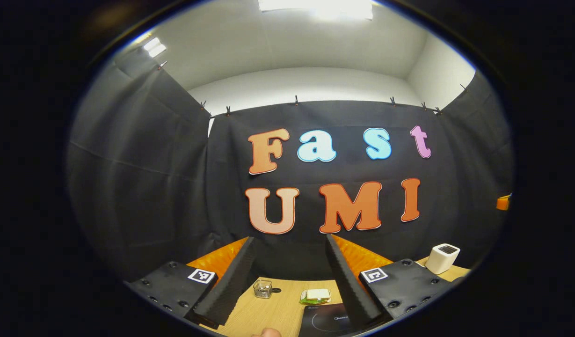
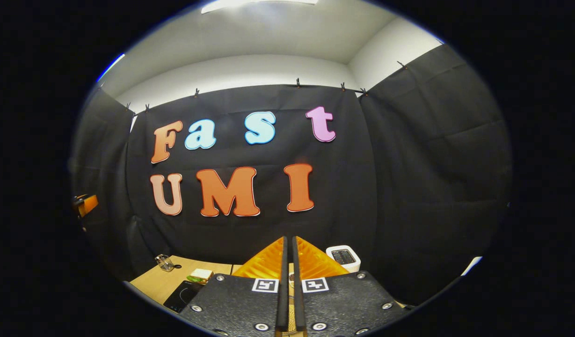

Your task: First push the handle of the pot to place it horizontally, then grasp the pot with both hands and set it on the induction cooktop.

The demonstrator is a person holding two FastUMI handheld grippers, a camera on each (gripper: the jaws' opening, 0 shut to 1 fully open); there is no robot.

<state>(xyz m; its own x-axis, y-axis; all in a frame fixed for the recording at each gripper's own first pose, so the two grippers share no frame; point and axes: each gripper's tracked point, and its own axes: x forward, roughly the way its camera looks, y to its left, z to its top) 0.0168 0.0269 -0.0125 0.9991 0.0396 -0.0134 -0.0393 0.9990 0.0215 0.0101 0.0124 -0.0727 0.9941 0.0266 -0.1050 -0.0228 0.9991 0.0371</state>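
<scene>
Both of your tools are raised and aimed at the booth's black cloth wall, with the wooden bench low in view.

In the left gripper view, your left tool (image 1: 289, 281) has its ridged, wedge-shaped fingers spread wide, holding nothing. Between them, on the pale wood-grain bench (image 1: 278, 311), a small clear glass jar (image 1: 263, 288) stands near the far edge, a sandwich (image 1: 316, 296) lies beside it, and the glossy black induction cooktop (image 1: 325, 320) sits nearer you. A boxy white toaster (image 1: 442, 258) stands toward the bench's far right corner. I cannot tell where the pot is. In the right gripper view, your right tool (image 2: 288, 262) has its fingers pressed together on nothing.
</scene>
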